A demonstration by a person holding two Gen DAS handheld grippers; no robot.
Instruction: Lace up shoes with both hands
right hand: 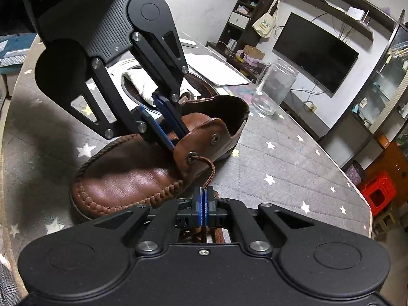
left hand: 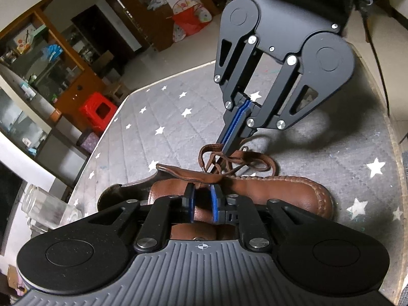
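Brown leather shoe (right hand: 132, 176) lying on the grey star-print table cover (right hand: 280, 163), right gripper (right hand: 203, 191) pinching the brown shoelace (right hand: 208, 170) near the eyelet, left gripper (left hand: 203, 187) slightly spread over the shoe's tongue, holding nothing, glass jar (right hand: 274, 86) nearby

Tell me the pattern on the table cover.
White stars on quilted grey cover; clearest in the left wrist view.

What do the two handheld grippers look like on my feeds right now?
Both match: the left gripper and the right gripper are matte black, with round pivot discs, slotted link arms, silver screws and blue finger pads. The left one's grey top is ribbed and bears a small crosshair mark. No sleeves or cables show.
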